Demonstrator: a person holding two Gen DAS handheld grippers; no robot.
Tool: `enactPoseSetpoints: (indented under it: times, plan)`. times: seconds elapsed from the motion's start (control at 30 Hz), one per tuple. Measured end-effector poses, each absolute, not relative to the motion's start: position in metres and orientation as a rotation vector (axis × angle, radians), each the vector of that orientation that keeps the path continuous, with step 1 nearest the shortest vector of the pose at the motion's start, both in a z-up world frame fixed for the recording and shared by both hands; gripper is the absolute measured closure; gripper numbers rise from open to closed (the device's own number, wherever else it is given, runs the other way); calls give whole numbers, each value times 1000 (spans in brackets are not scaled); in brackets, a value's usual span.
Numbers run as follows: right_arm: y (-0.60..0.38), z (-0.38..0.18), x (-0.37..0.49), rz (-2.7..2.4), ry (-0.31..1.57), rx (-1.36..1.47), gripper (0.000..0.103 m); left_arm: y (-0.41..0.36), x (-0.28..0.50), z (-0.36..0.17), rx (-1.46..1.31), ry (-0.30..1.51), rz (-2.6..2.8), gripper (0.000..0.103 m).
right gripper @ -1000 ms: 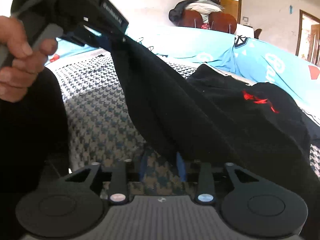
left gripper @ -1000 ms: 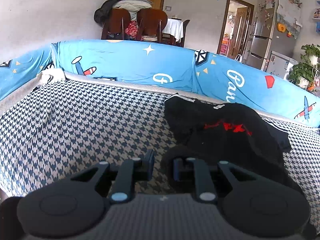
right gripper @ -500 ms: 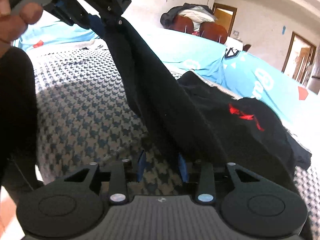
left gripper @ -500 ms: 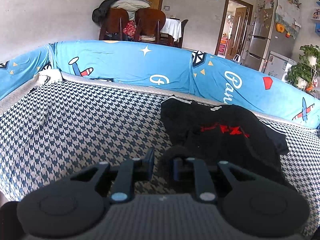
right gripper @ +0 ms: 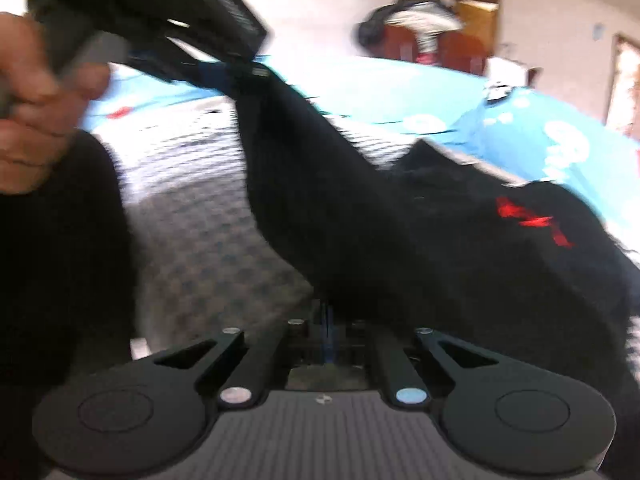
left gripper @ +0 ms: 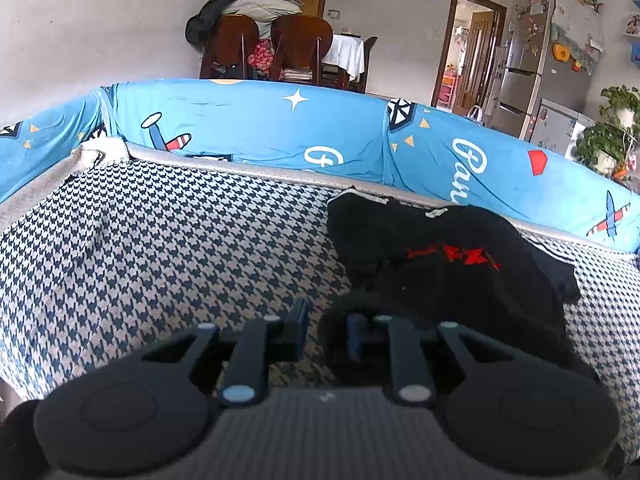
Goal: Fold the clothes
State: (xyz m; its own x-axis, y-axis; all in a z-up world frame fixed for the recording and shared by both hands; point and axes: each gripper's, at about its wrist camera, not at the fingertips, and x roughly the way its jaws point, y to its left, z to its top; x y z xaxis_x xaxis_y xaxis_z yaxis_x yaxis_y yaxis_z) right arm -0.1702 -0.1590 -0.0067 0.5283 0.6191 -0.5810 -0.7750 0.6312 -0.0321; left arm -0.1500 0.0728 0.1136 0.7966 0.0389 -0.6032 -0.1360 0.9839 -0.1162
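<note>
Now pinched together at the black garment [right gripper: 420, 240] edge, right gripper [right gripper: 328, 332], wide apart a moment ago. Left gripper [right gripper: 224, 74] clamped on a raised corner, bulk heaped toward the bed's [left gripper: 160, 248] far right edge. Reads as spreading flat for folding

Houndstooth surface [left gripper: 168, 256] fills the frame, a navy-and-cream weave spread flat, with a pale grey border strip [left gripper: 256, 170] running along its far edge. Behind that, a bright blue cover [left gripper: 248, 128] printed with planes, stars and white lettering rises like a padded wall around it. Lying on the weave, over to the right and close against the far border: 1 black garment [left gripper: 452, 264], rumpled, red lettering across it, a white label at its upper edge.
</note>
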Motion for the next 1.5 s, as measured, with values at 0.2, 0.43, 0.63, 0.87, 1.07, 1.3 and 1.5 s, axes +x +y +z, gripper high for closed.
enactPoseSetpoints:
  times: [0.2, 0.43, 0.63, 0.87, 1.07, 1.3, 1.5]
  plan:
    - [-158, -13, -193, 931, 589, -347, 100, 79, -158, 106, -160, 665, 104, 82]
    - [-157, -16, -192, 962, 632, -340, 100, 78, -161, 105, -155, 667, 104, 82]
    - [-150, -18, -201, 1104, 678, -328, 100, 78, -164, 101, -151, 693, 97, 69]
    - [-170, -10, -197, 955, 662, -278, 100, 81, -184, 100, -167, 713, 40, 37]
    - [-197, 1, -193, 792, 636, -207, 99, 69, -207, 122, -169, 637, -32, 20]
    - [-232, 12, -186, 558, 607, -123, 96, 50, -203, 127, -125, 620, -85, 14]
    - [-270, 18, -179, 284, 591, -40, 90, 35, -175, 93, -123, 677, -109, 14]
